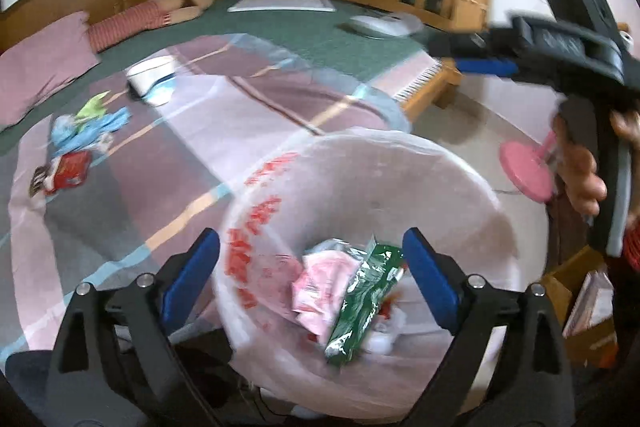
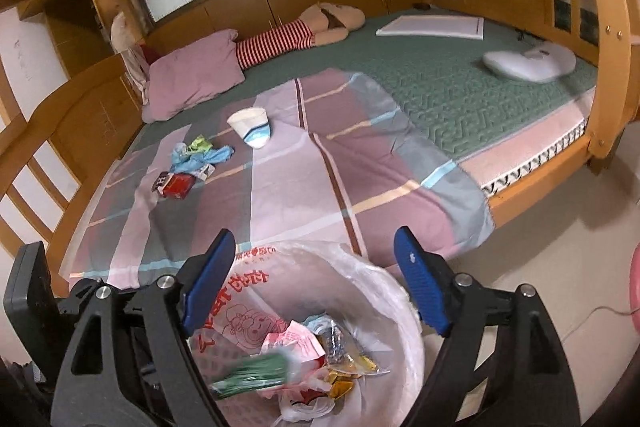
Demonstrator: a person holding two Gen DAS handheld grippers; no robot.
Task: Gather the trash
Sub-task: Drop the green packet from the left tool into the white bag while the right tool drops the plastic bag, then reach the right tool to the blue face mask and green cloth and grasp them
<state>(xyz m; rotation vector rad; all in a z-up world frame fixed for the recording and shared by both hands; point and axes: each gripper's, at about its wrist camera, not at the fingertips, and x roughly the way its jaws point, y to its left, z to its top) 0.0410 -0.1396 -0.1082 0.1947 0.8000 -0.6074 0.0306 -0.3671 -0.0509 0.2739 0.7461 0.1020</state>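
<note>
A bin lined with a white plastic bag stands beside the bed. Inside lie a green wrapper, pink wrappers and other trash. My left gripper is open and empty above the bin. My right gripper is open and empty above the bin; it also shows in the left wrist view. On the bed lie a paper cup, blue and green wrappers and a red packet.
The bed has a striped sheet, a green mat, a pink pillow, a striped plush, a white board and a white device. A pink stool stands on the floor.
</note>
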